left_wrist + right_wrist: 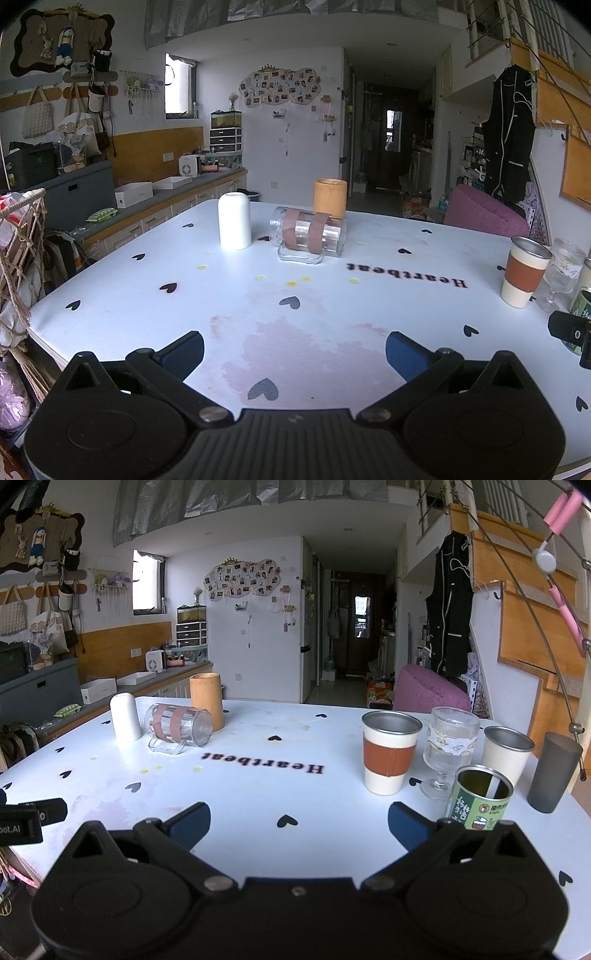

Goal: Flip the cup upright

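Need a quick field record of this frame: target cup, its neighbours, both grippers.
target: clear mug lying on its side, handle on the table, mouth toward the right-hand cups
neighbours: white cup inverted; bamboo cup behind
right group: orange-banded cup, glass goblet, green can
left gripper: open, empty
right gripper: open, empty

Soft daylight, dim hallway, fisheye-bent edges, sharp centre.

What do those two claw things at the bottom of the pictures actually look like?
Both look alike. The left gripper and right gripper each have a matte black plastic body with two rounded lobes, silver pivot screws, angled black link arms and blue textured pads on the fingers. White lettering shows on the left one's side. No cables or sleeves show.
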Demonstrator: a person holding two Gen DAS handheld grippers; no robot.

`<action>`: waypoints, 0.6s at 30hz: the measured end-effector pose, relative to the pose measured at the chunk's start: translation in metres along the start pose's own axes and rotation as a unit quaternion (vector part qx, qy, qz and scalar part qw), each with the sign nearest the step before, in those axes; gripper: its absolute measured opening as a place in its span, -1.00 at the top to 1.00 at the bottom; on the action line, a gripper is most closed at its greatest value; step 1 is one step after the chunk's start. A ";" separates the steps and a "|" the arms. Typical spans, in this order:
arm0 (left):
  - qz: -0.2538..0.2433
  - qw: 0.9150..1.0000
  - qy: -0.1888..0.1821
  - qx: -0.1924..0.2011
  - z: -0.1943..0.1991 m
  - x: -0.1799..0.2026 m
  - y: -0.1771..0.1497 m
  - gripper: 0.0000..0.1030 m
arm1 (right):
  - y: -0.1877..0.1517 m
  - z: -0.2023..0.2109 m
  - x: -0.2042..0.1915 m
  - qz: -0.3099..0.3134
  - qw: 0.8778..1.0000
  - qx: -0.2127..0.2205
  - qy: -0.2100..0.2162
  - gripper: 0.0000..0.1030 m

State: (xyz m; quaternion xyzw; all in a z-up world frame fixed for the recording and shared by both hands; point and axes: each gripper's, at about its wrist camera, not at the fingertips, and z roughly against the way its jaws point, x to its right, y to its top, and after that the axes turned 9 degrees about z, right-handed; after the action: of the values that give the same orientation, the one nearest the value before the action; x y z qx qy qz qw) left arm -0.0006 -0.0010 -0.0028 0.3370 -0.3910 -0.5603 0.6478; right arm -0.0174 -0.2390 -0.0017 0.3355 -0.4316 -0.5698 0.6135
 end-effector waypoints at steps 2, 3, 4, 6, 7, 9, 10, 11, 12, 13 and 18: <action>0.000 1.000 0.000 -0.001 -0.001 -0.001 0.001 -1.00 | 0.000 0.000 0.000 0.000 1.000 0.000 0.000 -1.00; 0.000 1.000 0.000 -0.001 -0.001 0.000 0.001 -1.00 | 0.000 0.000 0.001 0.000 1.000 0.000 0.000 -1.00; 0.000 1.000 0.000 -0.001 0.000 0.000 0.000 -1.00 | 0.000 0.000 0.000 0.000 1.000 0.000 0.000 -1.00; 0.000 1.000 0.000 -0.001 0.000 0.000 0.000 -1.00 | 0.000 0.000 0.001 0.000 1.000 0.000 0.000 -1.00; 0.000 1.000 0.000 -0.001 -0.001 -0.001 0.001 -1.00 | 0.000 0.000 0.001 -0.001 1.000 0.000 0.000 -1.00; 0.000 1.000 0.000 -0.002 -0.001 -0.001 0.001 -1.00 | 0.000 0.000 0.000 -0.001 1.000 0.000 0.000 -1.00; 0.000 1.000 0.000 -0.002 -0.001 -0.001 0.001 -1.00 | 0.000 0.000 0.000 -0.001 1.000 0.000 0.000 -1.00; 0.000 1.000 0.000 -0.002 0.000 -0.001 0.001 -1.00 | 0.000 0.000 0.001 -0.001 1.000 0.000 0.001 -1.00; 0.001 1.000 0.000 -0.001 -0.001 -0.001 0.001 -1.00 | 0.000 0.000 0.001 -0.001 1.000 0.000 0.001 -1.00; 0.001 1.000 0.000 -0.001 -0.001 -0.001 0.001 -1.00 | 0.000 0.000 0.001 -0.001 1.000 0.000 0.001 -1.00; 0.001 1.000 0.000 -0.002 -0.001 -0.001 0.001 -1.00 | 0.000 0.000 0.000 -0.001 1.000 0.000 0.000 -1.00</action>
State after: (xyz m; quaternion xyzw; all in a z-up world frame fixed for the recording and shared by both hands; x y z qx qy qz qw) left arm 0.0007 0.0001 -0.0020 0.3351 -0.3904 -0.5607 0.6488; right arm -0.0177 -0.2394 -0.0018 0.3361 -0.4307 -0.5707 0.6131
